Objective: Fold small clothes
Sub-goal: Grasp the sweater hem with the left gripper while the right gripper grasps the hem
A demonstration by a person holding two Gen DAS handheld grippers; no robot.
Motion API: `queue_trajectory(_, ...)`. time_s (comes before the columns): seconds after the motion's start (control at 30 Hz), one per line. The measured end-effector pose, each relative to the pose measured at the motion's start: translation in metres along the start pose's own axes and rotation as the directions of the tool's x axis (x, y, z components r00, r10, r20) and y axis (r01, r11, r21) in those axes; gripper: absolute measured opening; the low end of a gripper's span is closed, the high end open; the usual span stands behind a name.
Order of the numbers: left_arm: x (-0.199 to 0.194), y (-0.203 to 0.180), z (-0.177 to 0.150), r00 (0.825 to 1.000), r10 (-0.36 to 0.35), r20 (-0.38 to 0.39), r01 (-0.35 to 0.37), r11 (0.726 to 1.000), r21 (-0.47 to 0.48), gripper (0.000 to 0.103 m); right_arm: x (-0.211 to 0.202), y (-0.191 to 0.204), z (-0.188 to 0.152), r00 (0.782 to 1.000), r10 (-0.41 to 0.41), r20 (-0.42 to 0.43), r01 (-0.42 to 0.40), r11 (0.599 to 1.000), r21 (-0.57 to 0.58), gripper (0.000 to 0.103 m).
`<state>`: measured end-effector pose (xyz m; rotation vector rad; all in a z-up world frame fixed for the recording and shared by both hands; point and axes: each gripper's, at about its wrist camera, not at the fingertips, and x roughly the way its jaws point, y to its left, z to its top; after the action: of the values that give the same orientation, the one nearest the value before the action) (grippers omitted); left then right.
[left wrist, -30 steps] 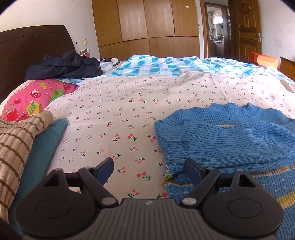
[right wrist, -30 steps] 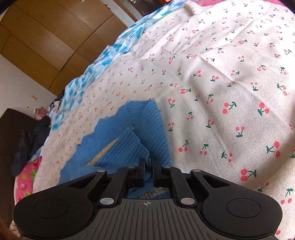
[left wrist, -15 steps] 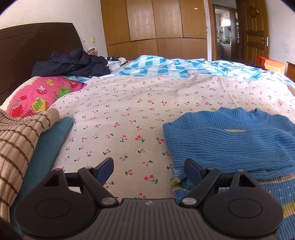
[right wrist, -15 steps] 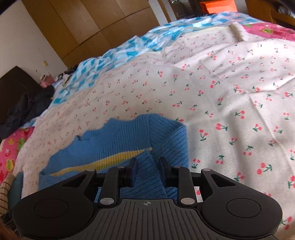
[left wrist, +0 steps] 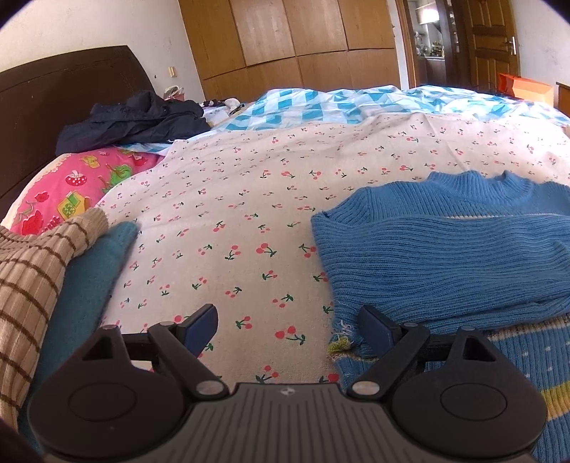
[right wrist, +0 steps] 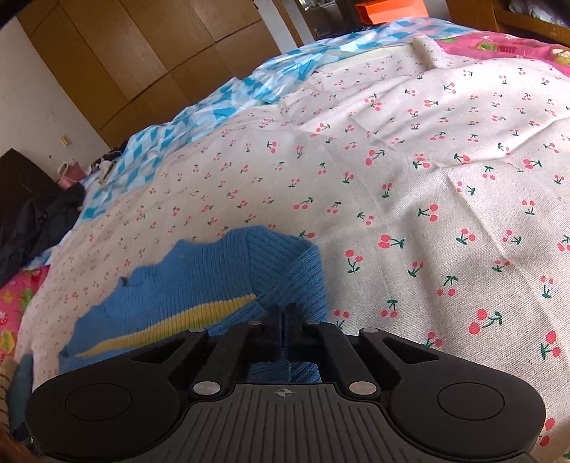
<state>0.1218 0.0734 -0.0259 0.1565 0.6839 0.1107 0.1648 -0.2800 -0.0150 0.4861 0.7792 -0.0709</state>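
Observation:
A blue knit sweater (left wrist: 445, 256) with yellow stripes lies on the cherry-print sheet (left wrist: 249, 213), one sleeve folded across its body. My left gripper (left wrist: 288, 315) hovers low at the sweater's lower left corner, its jaws opening wide. The frayed hem corner sits just inside its right finger (left wrist: 374, 324), and nothing is pinched. In the right wrist view the sweater (right wrist: 199, 281) fills the lower left. My right gripper (right wrist: 283, 310) is shut just above the folded sleeve, and I see no cloth between its fingers.
A beige striped garment (left wrist: 32, 270) lies on a teal one (left wrist: 89, 277) at the left. Behind are a pink pillow (left wrist: 71, 188), a dark jacket (left wrist: 135, 121), a blue checked quilt (left wrist: 320, 103) and the dark headboard (left wrist: 53, 89). An orange box (right wrist: 388, 9) is by the door.
The right gripper's jaws opened off the sleeve fold, then closed together, while it rolled and drew back slightly. The left gripper barely shifted and stays wide.

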Motion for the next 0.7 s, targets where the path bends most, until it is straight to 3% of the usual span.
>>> queue_trajectory(0.17, -0.002, 0.002, 0.0, 1.0, -0.004, 0.003, 0.004, 1.0, -0.01, 0.091, 0.003, 0.013, -0.001, 0.999, -0.04, -0.035, 0.036, 0.993, -0.111, 0.002)
queue_trajectory(0.23, -0.003, 0.003, 0.0, 1.0, -0.003, 0.004, 0.003, 1.0, -0.011, 0.091, -0.007, 0.017, 0.0, 0.999, -0.03, -0.017, 0.027, 0.993, -0.113, 0.01)
queue_trajectory(0.37, -0.008, 0.009, 0.0, 1.0, -0.008, -0.01, 0.008, 1.0, -0.029, 0.091, -0.033, 0.022, -0.006, 0.999, 0.026, -0.034, -0.03, 0.992, -0.124, 0.01)
queue_trajectory(0.47, -0.019, 0.017, -0.001, 0.995, -0.07, -0.077, 0.066, 0.996, -0.055, 0.091, -0.06, 0.023, -0.02, 0.995, 0.062, -0.083, -0.075, 0.984, -0.163, 0.01)
queue_trajectory(0.6, -0.044, 0.029, -0.012, 0.959, -0.199, -0.202, 0.184, 0.979, -0.09, 0.091, -0.098, 0.014, -0.041, 0.986, 0.059, -0.158, -0.093, 0.972, -0.214, 0.013)
queue_trajectory(0.7, -0.064, 0.033, -0.02, 0.929, -0.252, -0.271, 0.238, 0.968, -0.084, 0.091, -0.118, 0.0, -0.058, 0.968, 0.049, -0.247, -0.101, 0.974, -0.201, 0.013)
